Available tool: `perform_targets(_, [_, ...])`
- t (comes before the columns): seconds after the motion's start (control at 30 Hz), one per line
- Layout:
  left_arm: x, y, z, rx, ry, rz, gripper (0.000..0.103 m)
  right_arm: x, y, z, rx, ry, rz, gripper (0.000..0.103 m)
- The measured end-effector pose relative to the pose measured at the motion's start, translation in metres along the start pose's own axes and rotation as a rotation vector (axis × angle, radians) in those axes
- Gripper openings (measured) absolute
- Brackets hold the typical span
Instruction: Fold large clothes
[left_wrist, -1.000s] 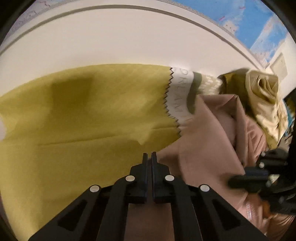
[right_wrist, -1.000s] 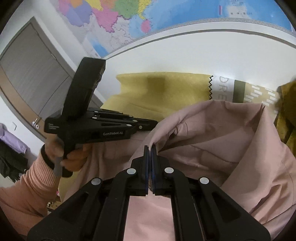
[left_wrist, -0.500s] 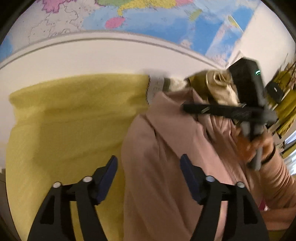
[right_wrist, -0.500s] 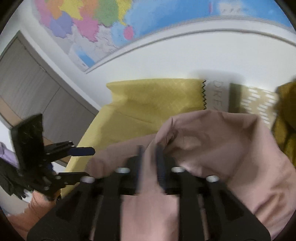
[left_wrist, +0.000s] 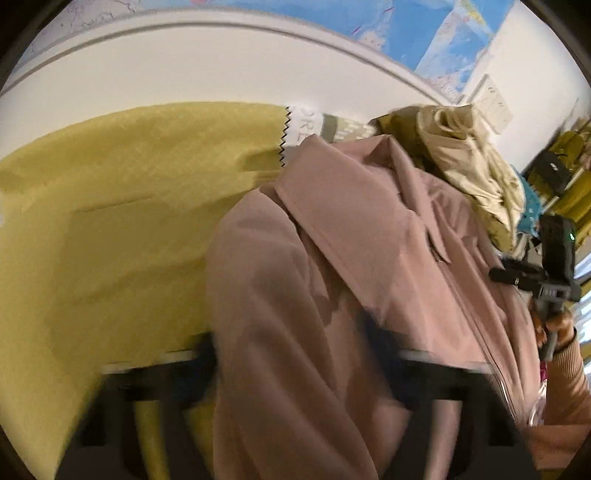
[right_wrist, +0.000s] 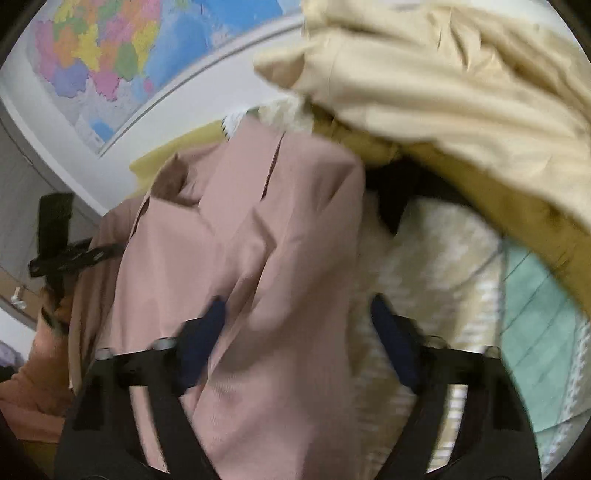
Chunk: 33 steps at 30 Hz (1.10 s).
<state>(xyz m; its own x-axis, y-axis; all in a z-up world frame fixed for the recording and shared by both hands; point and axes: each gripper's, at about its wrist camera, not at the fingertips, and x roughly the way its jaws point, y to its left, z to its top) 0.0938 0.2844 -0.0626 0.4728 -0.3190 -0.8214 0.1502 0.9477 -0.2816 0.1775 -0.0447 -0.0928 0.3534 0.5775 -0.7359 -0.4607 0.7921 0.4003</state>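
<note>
A large dusty-pink jacket (left_wrist: 351, 258) with collar and zip lies crumpled on the yellow-green cloth (left_wrist: 129, 206). It also shows in the right wrist view (right_wrist: 258, 258). My left gripper (left_wrist: 295, 350) is open, its blurred jaws either side of the jacket's near folds. My right gripper (right_wrist: 299, 332) is open over the jacket's right edge, and shows at the right edge of the left wrist view (left_wrist: 546, 273). The left gripper appears at the left of the right wrist view (right_wrist: 62, 251).
A heap of other clothes lies to the right: a cream garment (right_wrist: 443, 85), an olive one (right_wrist: 498, 192), a cream knit (right_wrist: 436, 266) and a mint cloth (right_wrist: 543, 332). A white wall with a map (right_wrist: 110, 55) stands behind.
Both grippers have let go of the pink jacket and opened wide. The right gripper swung right toward the clothes heap. The jacket now lies slack on the cloth.
</note>
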Motion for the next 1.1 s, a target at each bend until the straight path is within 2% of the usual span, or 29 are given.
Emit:
perform_targets(0.03, [0.004,0.004,0.003,-0.022,0.020,0.007,0.005,0.004,0.001,0.000,-0.001,0.015,0.021,0.012])
perform_targets(0.07, [0.005,0.007,0.008,-0.051,0.014,0.023,0.005,0.003,0.002,0.001,-0.005,0.008,0.021,0.006])
perform_targets(0.13, [-0.011,0.009,0.016,-0.049,-0.061,0.082,0.004,-0.011,0.006,0.009,-0.024,-0.039,-0.022,0.004])
perform_targets(0.17, [-0.018,0.011,0.019,-0.057,-0.085,0.085,0.004,-0.028,0.006,0.014,-0.018,-0.091,-0.025,0.004])
perform_targets(0.23, [-0.045,0.016,0.033,-0.091,-0.152,0.044,0.004,-0.062,0.009,0.029,-0.015,-0.187,-0.055,0.004])
perform_targets(0.37, [-0.078,0.011,0.066,-0.087,-0.254,0.062,0.004,-0.107,0.011,0.057,-0.038,-0.323,-0.162,0.003])
perform_targets(0.4, [-0.081,0.011,0.073,-0.091,-0.273,0.054,0.004,-0.112,0.009,0.061,-0.033,-0.335,-0.163,0.003])
perform_targets(0.47, [-0.077,0.015,0.085,-0.091,-0.271,0.059,0.009,-0.112,-0.004,0.072,-0.022,-0.305,-0.139,0.003])
perform_targets(0.53, [-0.051,0.024,0.093,-0.111,-0.212,0.142,0.035,-0.096,-0.010,0.076,-0.028,-0.272,-0.205,0.003])
perform_targets(0.57, [-0.034,0.024,0.093,-0.083,-0.175,0.218,0.039,-0.088,-0.011,0.076,-0.034,-0.251,-0.218,0.004])
perform_targets(0.63, [-0.013,0.023,0.084,-0.048,-0.125,0.306,0.040,-0.068,-0.022,0.071,-0.010,-0.199,-0.231,0.008])
perform_targets(0.67, [-0.011,0.023,0.079,-0.039,-0.115,0.314,0.040,-0.058,-0.028,0.068,0.006,-0.176,-0.250,0.012])
perform_targets(0.7, [-0.015,0.024,0.068,-0.034,-0.122,0.301,0.043,-0.056,-0.032,0.065,0.019,-0.173,-0.267,0.018])
perform_targets(0.73, [-0.023,0.025,0.058,-0.038,-0.142,0.288,0.050,-0.056,-0.036,0.061,0.026,-0.170,-0.278,0.021])
perform_targets(0.77, [-0.037,0.025,0.045,-0.041,-0.171,0.272,0.053,-0.057,-0.040,0.055,0.042,-0.168,-0.277,0.038])
perform_targets(0.8, [-0.048,0.024,0.035,-0.040,-0.193,0.256,0.060,-0.059,-0.040,0.053,0.047,-0.176,-0.272,0.045])
perform_targets(0.83, [-0.064,0.020,0.020,-0.032,-0.215,0.233,0.069,-0.065,-0.038,0.049,0.040,-0.190,-0.280,0.045])
perform_targets(0.87, [-0.078,0.015,0.004,-0.013,-0.228,0.229,0.070,-0.074,-0.033,0.042,0.017,-0.209,-0.296,0.048])
perform_targets(0.93, [-0.095,0.001,-0.023,0.036,-0.224,0.254,0.074,-0.093,-0.017,0.026,-0.025,-0.255,-0.280,0.057])
perform_targets(1.0, [-0.104,-0.013,-0.051,0.047,-0.196,0.230,0.081,-0.108,0.002,0.011,-0.073,-0.287,-0.229,0.071])
perform_targets(1.1, [-0.105,-0.043,-0.093,0.056,-0.164,0.173,0.081,-0.108,0.032,-0.009,-0.138,-0.285,-0.185,0.076])
